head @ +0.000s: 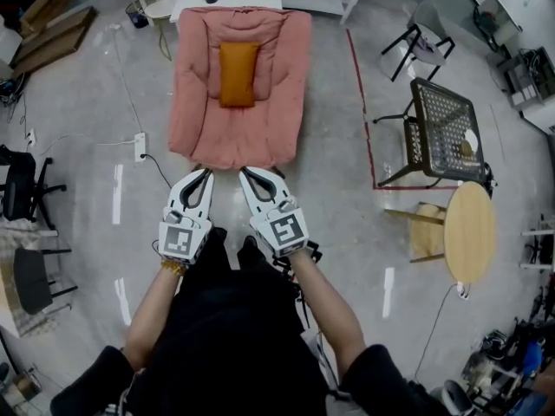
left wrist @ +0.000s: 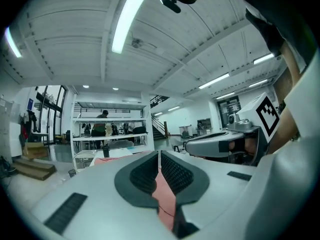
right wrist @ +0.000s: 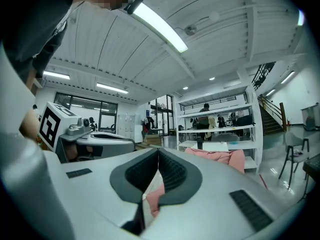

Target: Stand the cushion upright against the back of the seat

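**Q:** Where is the cushion?
**A:** The orange cushion (head: 238,74) lies flat in the middle of the pink seat (head: 286,85); only the head view shows it.

**Q:** And the grippers?
**A:** The left gripper (head: 205,173) and right gripper (head: 246,173) have their jaws together and empty, just short of the seat's near edge.

**Q:** What surrounds them?
**A:** A mesh chair (head: 442,133) and a round table (head: 469,230) stand to the right. The gripper views add white shelving (right wrist: 220,119) behind the seat.

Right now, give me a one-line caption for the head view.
Left gripper and right gripper, both shut, point at the pink seat where the orange cushion lies.
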Available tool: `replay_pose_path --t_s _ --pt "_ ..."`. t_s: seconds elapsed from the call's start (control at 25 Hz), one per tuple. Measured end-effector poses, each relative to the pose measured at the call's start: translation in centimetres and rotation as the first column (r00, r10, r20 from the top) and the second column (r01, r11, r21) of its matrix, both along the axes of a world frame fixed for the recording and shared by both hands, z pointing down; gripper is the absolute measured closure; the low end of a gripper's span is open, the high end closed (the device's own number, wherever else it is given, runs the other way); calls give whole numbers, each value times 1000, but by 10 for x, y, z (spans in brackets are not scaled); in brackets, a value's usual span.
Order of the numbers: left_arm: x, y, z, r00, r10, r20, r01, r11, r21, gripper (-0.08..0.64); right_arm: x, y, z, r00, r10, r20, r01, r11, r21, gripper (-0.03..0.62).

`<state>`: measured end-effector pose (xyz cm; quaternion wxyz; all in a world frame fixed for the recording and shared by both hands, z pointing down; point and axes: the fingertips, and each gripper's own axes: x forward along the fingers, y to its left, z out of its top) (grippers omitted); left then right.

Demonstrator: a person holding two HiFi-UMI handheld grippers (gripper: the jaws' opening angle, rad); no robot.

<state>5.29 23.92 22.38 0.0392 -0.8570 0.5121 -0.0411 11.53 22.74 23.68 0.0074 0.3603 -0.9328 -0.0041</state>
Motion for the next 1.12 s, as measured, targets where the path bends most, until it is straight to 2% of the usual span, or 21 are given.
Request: replay_pose_path --t_s 0.28,0.52,0.68,0.92,1.12 --pt "4 24 -2 1000 3 -8 -3 1000 -5 532 -16 31 -10 1000 -26 14 25 1000 14 575" --pt "-12 41 -12 998 -10 -63 9 1000 -6 532 -28 48 -11 1000 -13 -16 14 1000 21 575" --pt "-32 46 -15 998 12 -69 -12 1000 6 532 -41 56 -13 999 33 -21 -32 999 30 575" --pt "-67 64 -20 990 117 -78 -114 993 36 532 -78 87 -22 990 135 -44 -133 990 54 575" --pt "-104 111 -24 981 156 -115 -151 987 52 532 -119 136 -17 976 211 -58 -209 977 27 575"
